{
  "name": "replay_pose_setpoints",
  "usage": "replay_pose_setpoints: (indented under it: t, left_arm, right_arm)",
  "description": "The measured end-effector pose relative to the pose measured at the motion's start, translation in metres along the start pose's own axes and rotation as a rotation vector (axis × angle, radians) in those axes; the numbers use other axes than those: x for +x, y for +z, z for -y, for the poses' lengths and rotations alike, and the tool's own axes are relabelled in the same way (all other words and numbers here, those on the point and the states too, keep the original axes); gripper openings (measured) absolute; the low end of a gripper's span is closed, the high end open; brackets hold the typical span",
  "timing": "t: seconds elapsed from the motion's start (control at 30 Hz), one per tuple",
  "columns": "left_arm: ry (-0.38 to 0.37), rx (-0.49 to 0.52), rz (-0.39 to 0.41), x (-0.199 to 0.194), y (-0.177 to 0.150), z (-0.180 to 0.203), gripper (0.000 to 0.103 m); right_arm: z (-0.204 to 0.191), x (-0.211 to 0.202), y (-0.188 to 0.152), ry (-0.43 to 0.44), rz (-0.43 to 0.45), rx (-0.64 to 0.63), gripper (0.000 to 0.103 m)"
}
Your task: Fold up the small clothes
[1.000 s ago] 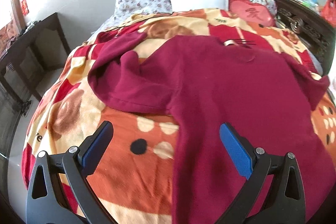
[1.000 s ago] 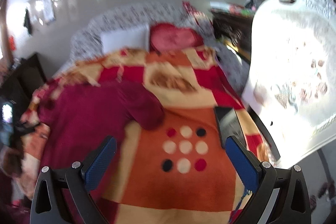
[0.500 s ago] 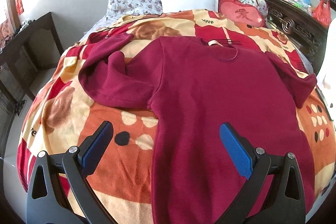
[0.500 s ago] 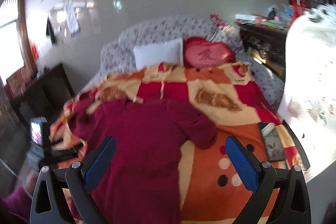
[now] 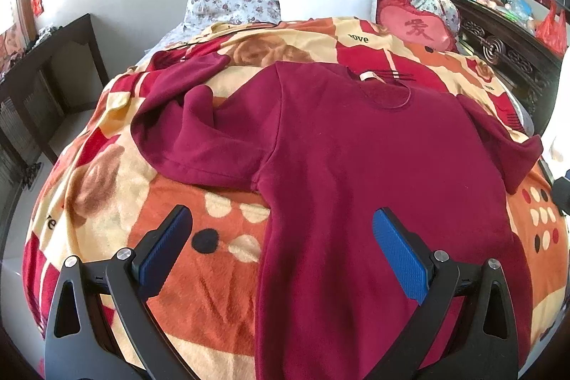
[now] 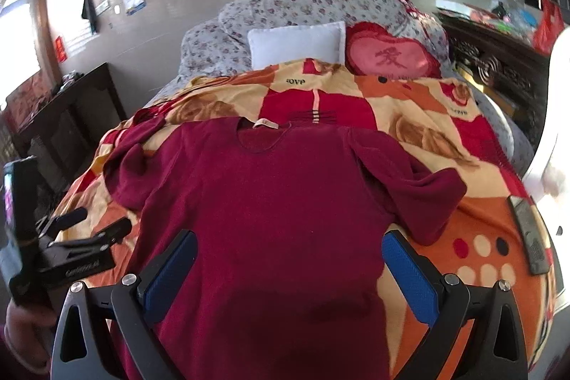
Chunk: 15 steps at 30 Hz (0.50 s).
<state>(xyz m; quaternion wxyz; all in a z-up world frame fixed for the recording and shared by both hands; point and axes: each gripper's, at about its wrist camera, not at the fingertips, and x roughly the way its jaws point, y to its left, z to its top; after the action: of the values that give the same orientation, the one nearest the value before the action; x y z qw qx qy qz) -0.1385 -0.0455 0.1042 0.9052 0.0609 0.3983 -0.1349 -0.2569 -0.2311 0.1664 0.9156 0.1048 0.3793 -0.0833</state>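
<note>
Two grippers, both with jaws spread wide and holding nothing, hang over the near end of the bed as I run them: my left gripper (image 5: 283,250) over the left edge of the maroon top (image 5: 374,166), my right gripper (image 6: 290,267) over its lower middle. Maroon top lies front up on the patterned blanket (image 5: 107,187), neckline (image 6: 262,139) toward the pillows and hem toward me, body fairly flat. Left sleeve (image 5: 192,145) is bunched and doubled over itself beside the body; right sleeve (image 6: 416,187) angles out with its cuff turned up. No fold has been made yet, by my reading. Hazards from here, as I judge them: (a) pinching the left side seam where I hover may catch the fleecy blanket together with the knit, since the two lie in contact, and drag the blanket up with the fold; (b) folding before the crumpled left sleeve is spread would trap the lump inside and leave an uneven packet; (c) soft cloth on a yielding mattress may slide rather than crease, skewing the hem; (d) a dark phone-like slab (image 6: 529,235) sits on the blanket near the right edge of the bed, apart from the right cuff, and a wide sweep of that sleeve could nudge it off
</note>
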Motion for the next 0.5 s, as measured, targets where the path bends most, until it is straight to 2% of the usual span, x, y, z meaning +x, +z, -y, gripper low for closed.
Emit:
replay_pose_setpoints:
  t: [0.5]
  left_arm:
    - [-0.012,0.009,-0.016,0.018,0.001,0.008,0.102]
  right_arm:
    - [-0.008,0.032,0.005,-0.017,-0.040,-0.009,0.103]
